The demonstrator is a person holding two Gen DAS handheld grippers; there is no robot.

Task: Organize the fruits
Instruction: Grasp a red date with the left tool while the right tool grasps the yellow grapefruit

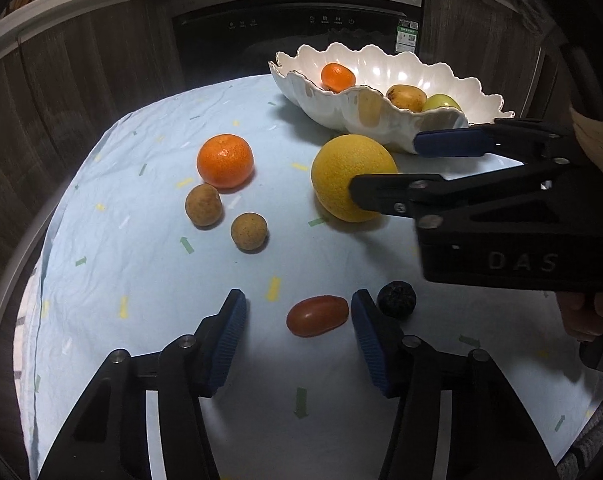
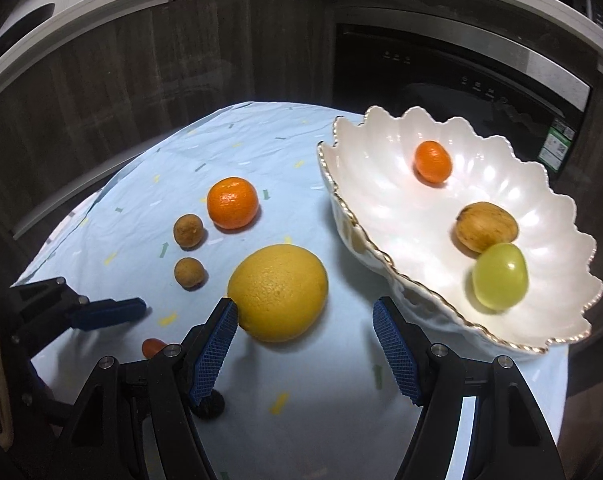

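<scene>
Fruit scattered on the desk [image 1: 141,280] beside a scalloped white bowl [image 2: 381,200]

The left tongs [image 1: 299,334] are seen parted around a red oval fruit [image 1: 317,315], with neither pad touching it; a dark round fruit [image 1: 396,300] lies just beyond the right pad. The right tongs [image 2: 305,348] are held open, unclamped, with a large yellow citrus [image 2: 277,292] between and just ahead of the pads. In the right wrist view the red fruit is mostly hidden behind the left finger.
</scene>
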